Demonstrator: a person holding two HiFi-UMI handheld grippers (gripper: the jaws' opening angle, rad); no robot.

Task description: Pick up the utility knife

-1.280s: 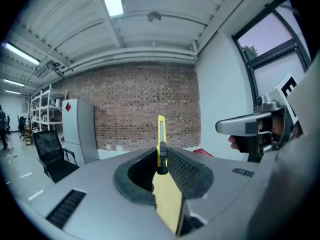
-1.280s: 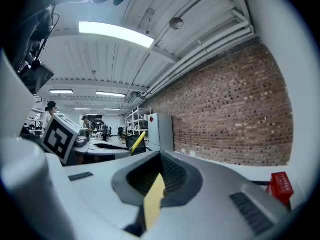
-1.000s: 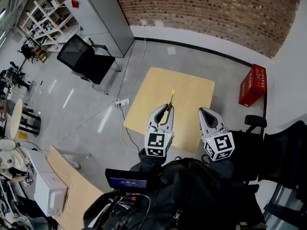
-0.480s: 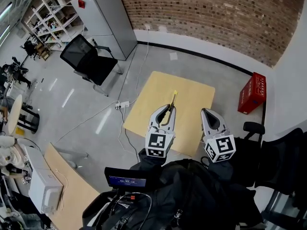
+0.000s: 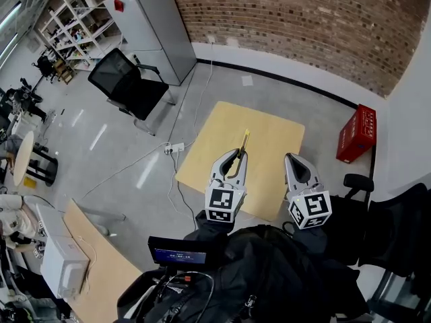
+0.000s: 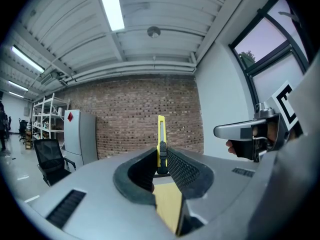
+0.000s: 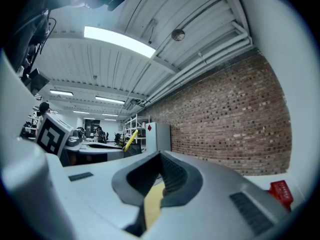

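Two grippers hang over a wooden table (image 5: 269, 140). The left gripper (image 5: 236, 155) has its jaws pinched tight on a yellow utility knife (image 5: 242, 141), which sticks out past the tips toward 12 o'clock. At its 3 o'clock, the right gripper (image 5: 293, 159) has its jaws pressed together with nothing between them. A red crate (image 5: 355, 132) stands at the table's 3 o'clock.

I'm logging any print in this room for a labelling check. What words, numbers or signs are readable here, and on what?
Nothing can be read as text.
Red crate: white print, too small.
Grey cabinet: red diamond sign, no legible characters.
Screen: lit line, too blurred.
Marker cubes: square patterns, no letters.
The utility knife: no print visible.
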